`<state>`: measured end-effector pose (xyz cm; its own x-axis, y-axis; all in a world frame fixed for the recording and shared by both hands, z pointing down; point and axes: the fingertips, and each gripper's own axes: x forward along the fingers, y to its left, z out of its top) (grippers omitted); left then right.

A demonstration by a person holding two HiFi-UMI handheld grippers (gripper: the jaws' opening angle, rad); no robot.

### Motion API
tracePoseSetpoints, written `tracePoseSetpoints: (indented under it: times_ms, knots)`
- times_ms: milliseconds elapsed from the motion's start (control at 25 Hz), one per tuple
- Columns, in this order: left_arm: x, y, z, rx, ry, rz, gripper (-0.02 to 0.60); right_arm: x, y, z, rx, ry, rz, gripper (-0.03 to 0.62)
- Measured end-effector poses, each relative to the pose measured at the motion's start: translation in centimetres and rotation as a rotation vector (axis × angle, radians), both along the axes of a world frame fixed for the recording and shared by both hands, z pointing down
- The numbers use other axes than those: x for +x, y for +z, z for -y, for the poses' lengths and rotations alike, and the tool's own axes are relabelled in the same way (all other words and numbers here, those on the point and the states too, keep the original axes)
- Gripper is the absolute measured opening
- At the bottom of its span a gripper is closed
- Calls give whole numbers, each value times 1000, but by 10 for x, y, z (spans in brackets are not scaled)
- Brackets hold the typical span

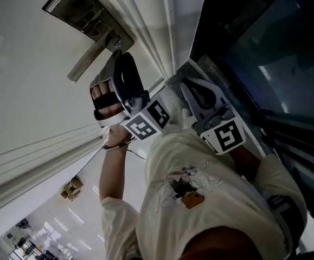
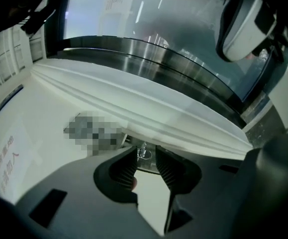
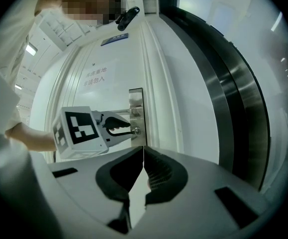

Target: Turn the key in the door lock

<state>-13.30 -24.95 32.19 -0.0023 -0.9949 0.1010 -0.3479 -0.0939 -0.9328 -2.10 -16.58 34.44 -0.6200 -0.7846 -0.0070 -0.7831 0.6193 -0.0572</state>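
Observation:
A small silver key point(image 2: 144, 151) sticks out of the steel lock plate point(image 3: 136, 97) on the white door, below the lever handle point(image 1: 89, 58). My left gripper point(image 2: 146, 156) is open, its ribbed pads standing on either side of the key without pressing on it. From the right gripper view, the left gripper point(image 3: 129, 127) sits with its tips at the lock cylinder. The head view shows the left gripper point(image 1: 116, 54) up against the plate point(image 1: 86, 12), and the key is hidden there. My right gripper point(image 3: 143, 156) is shut on nothing and hangs back from the door point(image 1: 188, 85).
White mouldings of the door frame point(image 2: 173, 116) run beside the lock. Past them is a steel-framed dark glass panel point(image 3: 233, 108). A paper sign point(image 3: 96, 76) is stuck on the door above the lock. The person's torso point(image 1: 211, 199) fills the lower head view.

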Motion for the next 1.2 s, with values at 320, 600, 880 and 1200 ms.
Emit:
tracePoseSetpoints:
  times_ms: [320,600,880,1200]
  knots:
    - [-17,11,-69,3,-68,-367,6,-20,-17,6,40,-16,-4,9]
    - [-39,2,-108,-22,-141,-797,6,-52,-35,7,71,-65,0,8]
    - [-43,9,-123,-38,-138,-1032,6,-80,-39,0,78,-119,-37,7]
    - [-48,24,-125,-83,-123,-1170,6,-93,-24,-5,40,-138,-104,6]
